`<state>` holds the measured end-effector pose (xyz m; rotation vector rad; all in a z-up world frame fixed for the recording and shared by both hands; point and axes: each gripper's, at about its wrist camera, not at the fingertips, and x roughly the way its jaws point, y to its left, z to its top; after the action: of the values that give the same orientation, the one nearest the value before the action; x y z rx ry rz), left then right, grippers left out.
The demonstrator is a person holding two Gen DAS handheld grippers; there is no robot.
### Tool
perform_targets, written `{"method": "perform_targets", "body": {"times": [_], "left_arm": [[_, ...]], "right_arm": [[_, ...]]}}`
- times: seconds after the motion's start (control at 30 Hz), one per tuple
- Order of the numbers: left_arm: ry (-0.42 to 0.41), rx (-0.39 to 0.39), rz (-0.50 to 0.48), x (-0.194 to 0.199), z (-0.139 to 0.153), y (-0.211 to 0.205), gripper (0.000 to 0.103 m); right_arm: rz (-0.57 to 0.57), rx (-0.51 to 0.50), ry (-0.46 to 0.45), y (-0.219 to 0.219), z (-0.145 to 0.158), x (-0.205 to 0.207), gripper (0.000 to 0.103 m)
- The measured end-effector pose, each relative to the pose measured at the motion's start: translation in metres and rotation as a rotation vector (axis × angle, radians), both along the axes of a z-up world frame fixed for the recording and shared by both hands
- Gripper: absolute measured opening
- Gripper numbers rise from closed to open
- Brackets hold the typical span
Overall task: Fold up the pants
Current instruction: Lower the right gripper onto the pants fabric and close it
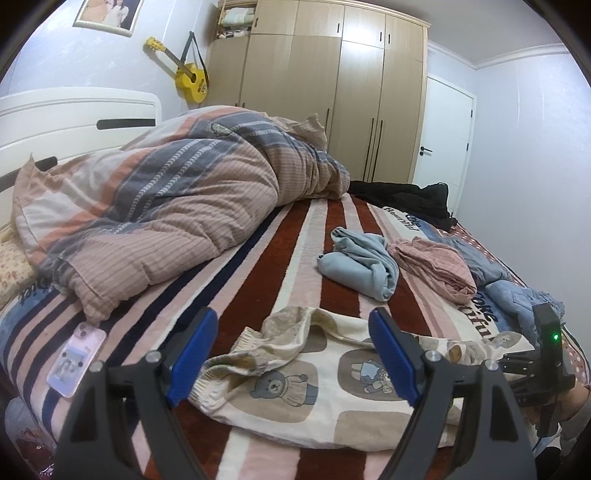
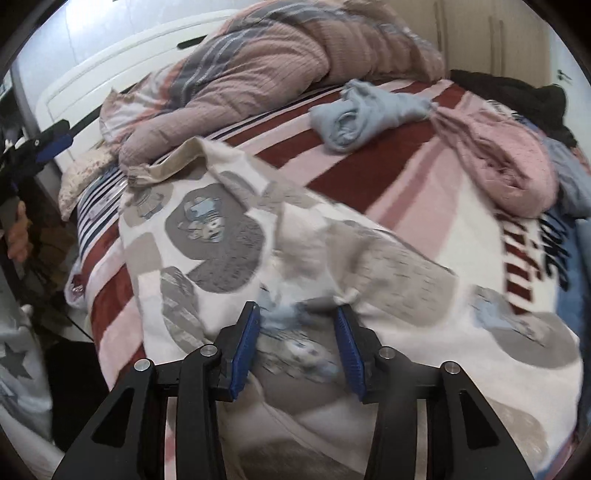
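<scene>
Pale lilac walls [image 1: 524, 122] are seen, edged with white cornice. A tall light-wood wardrobe [image 1: 332, 92] occupies the far wall, a white door [image 1: 443, 136] to its right. A yellow guitar [image 1: 188, 75] and a framed picture [image 1: 107, 13] are hung at far left. A white headboard [image 1: 74, 118] is noted at left.

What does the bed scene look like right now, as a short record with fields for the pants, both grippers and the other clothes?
pants: bear-print pants lying rumpled on the striped blanket
left gripper: open above the pants, holding nothing
right gripper: open over the pants, pads not pressing the cloth
other clothes: blue garment and pink garment bunched side by side farther back
also on bed: duvet, phone
</scene>
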<state>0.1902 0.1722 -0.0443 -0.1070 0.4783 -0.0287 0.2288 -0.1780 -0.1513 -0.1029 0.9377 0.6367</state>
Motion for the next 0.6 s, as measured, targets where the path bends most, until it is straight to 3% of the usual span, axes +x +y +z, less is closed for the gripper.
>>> {"method": "perform_targets", "body": {"times": [0.17,0.3,0.43,0.53,0.6], "left_arm": [[0.001,-0.011,0.0,0.002,-0.003,0.003,0.081],[0.002,-0.017,-0.007,0.002,-0.004,0.002,0.081],[0.0,-0.024,-0.013,0.001,-0.003,0.001,0.081],[0.001,-0.024,-0.016,0.0,-0.003,0.0,0.081],[0.004,-0.02,-0.018,0.001,-0.003,-0.002,0.081]], "right_arm": [[0.018,-0.021,-0.028,0.012,0.006,-0.002,0.046],[0.07,-0.008,-0.024,0.014,0.014,-0.026,0.046],[0.178,0.027,0.032,0.026,0.001,-0.061,0.047],[0.188,-0.023,0.002,0.032,-0.009,-0.075,0.047],[0.172,0.005,0.012,0.027,-0.006,-0.072,0.046]]}}
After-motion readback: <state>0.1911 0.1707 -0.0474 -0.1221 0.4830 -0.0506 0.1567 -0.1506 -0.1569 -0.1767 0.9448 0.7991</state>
